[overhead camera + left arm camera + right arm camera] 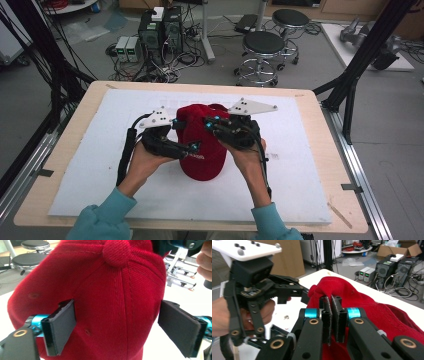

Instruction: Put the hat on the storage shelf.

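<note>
High view: white foam sheet (100, 165) covers the wooden table (60, 150); a red cap (202, 142) sits at centre frame, between the two grippers. Cap is ribbed soft cloth, judged light and floppy, so the crown should collapse under a pinch; the brim at its lower edge is probably the stiffest part to hold. Left gripper (115, 325) straddles the crown with jaws spread wide, the pad at lower left touching the cloth and the pad at lower right standing clear. Right gripper (332, 315), centre of its own view, is clamped on a fold of the cap's fabric. Top button (117, 252), upper centre of the left gripper view, looks too small for a sound grip.
</note>
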The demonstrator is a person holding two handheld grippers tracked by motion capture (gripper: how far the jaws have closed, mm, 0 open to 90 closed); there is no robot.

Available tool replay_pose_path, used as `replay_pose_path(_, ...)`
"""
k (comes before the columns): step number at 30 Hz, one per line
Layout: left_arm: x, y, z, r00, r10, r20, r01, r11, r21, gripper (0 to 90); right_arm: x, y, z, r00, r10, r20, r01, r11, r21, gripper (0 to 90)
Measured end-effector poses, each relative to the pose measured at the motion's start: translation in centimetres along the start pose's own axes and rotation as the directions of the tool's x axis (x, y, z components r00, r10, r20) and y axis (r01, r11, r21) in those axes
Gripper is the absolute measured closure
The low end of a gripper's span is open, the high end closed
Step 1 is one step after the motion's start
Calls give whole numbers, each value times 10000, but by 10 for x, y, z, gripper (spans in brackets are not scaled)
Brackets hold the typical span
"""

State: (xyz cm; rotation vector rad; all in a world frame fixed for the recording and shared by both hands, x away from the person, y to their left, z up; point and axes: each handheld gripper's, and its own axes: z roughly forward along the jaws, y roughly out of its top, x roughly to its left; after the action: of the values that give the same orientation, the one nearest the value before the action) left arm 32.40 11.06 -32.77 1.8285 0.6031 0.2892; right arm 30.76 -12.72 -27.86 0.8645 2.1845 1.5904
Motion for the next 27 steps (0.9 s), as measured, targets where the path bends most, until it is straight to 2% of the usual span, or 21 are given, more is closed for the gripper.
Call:
replay_pose_path(2,0,0,1,10000,40,-9,-40,10000,-41,211,1,0,0,10000,-65,-14,65,10000,4,875)
replay_pose_path(4,1,0,2,10000,-42,78,42,10000,-74,220,1,0,0,10000,-73,-38,73,10000,5,875)
replay_pose_path(5,3,0,2,9997,-86,225,89,9999,-98,271,1,0,0,10000,-64,-76,65,10000,17,875)
replay_pose_path(7,3,0,2,9996,-142,231,145,9998,-129,323,2,0,0,9998,-116,-144,116,9999,9,874)
replay_pose_path(8,4,-1,2,9995,-133,291,137,9998,-127,323,2,0,0,9998,-116,-144,116,9999,9,874)
replay_pose_path(11,6,-1,2,9992,-179,345,185,9997,-178,395,3,-1,1,9995,-179,-245,180,9998,29,874)
replay_pose_path(13,7,-1,2,9985,-146,532,155,9997,-169,442,3,-1,2,9992,-231,-315,231,9997,4,874)
replay_pose_path(14,7,-2,2,9985,-121,527,129,9998,-164,479,3,-2,2,9992,-245,-318,245,9997,0,873)
replay_pose_path(15,7,-2,2,9983,-74,573,82,9999,-147,558,3,-2,2,9990,-267,-359,268,9996,22,873)
replay_pose_path(17,7,-2,2,9985,-69,536,76,9999,-121,625,3,-3,2,9989,-280,-369,282,9996,35,872)
replay_pose_path(18,6,-2,2,9984,-48,555,54,9999,-103,625,3,-3,2,9989,-280,-369,282,9996,35,872)
replay_pose_path(19,6,-2,2,9982,-45,597,50,10000,-82,684,3,-3,2,9988,-332,-350,333,9994,41,870)
replay_pose_path(22,7,-5,2,9957,-438,815,450,9989,-127,728,2,-4,3,9988,-332,-366,333,9994,25,867)
replay_pose_path(25,7,-6,2,9963,-416,747,427,9990,-138,778,0,-6,3,9988,-278,-409,276,9996,-57,851)
replay_pose_path(27,7,-6,2,9964,-391,756,400,9991,-102,794,0,-6,3,9985,-296,-452,289,9995,-158,795)
